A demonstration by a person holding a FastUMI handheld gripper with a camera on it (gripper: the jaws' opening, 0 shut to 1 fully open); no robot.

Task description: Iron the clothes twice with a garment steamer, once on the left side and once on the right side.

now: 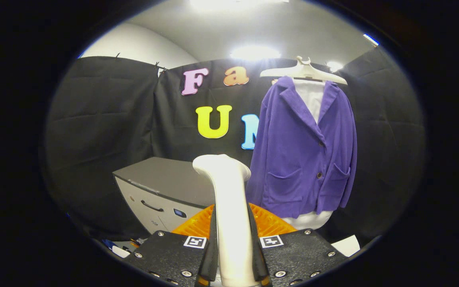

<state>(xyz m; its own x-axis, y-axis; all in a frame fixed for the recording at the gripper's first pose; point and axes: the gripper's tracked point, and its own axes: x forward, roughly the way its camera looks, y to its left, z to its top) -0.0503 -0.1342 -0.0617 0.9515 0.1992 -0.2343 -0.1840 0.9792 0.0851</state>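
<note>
A white garment steamer (pixel 227 199) stands upright between my fingers, its head rising above them. My gripper (pixel 232 255) is shut on the steamer's handle, both fingers pressing its sides. Beyond the steamer and to its right hangs a purple jacket (pixel 303 151) over a white shirt, on a white hanger (pixel 303 71) against the black cloth wall. The jacket's front faces me, with two pockets and dark buttons. The steamer's head is well short of the jacket and left of it.
A grey cabinet (pixel 161 187) with a drawer handle stands to the left beyond the fingers. An orange ridged surface (pixel 269 223) lies just behind the steamer. A white sheet (pixel 347 245) lies low on the right. Black cloth walls close the booth.
</note>
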